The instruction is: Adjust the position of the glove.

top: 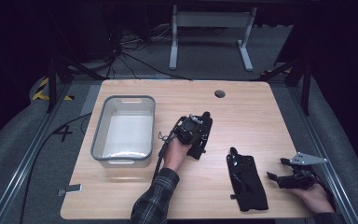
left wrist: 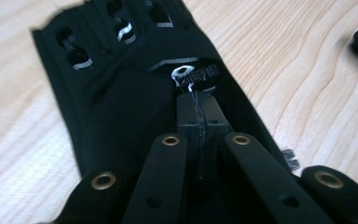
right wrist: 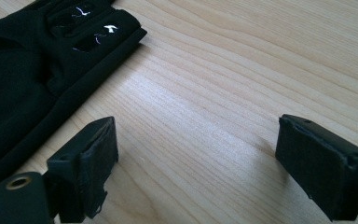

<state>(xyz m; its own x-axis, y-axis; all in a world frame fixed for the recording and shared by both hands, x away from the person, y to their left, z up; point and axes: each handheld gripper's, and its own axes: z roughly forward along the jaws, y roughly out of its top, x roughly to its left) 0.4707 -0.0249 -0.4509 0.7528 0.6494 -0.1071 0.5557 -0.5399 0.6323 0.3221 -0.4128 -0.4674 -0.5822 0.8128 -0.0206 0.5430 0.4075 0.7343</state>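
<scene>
the left tongs (left wrist: 196, 100) are pressed fully together, jaws meeting on a pinch of black fabric near the silver logo of a glove (left wrist: 135, 93). in the high view the left tongs (top: 200, 122) sit near the middle of the counter (top: 261, 116), with that glove (top: 196, 150) bunched under and just behind them, toward the person's hand (top: 175, 151). whether the glove has left the wood i cannot tell; part of it looks to rest on the counter.

the right tongs (right wrist: 196, 161) stand wide apart with nothing between them, bare wood under the gap. in the high view the right tongs (top: 279, 169) hover at about four o'clock on the counter. a second glove (top: 247, 182) lies flat just to their nine o'clock side, apart from the jaws; its edge (right wrist: 37, 79) shows at ten o'clock in the right gripper view.

further out, a grey bin (top: 123, 130) sits at about nine o'clock from the left tongs, near but not touching, and it looks empty.

my guess is the gloves are bound for the bin. if so, the job is barely begun: one glove is gripped but not yet carried over, the other is untouched, and nothing has gone in. left to do: lift and drop the first, then pick up and move the second.
</scene>
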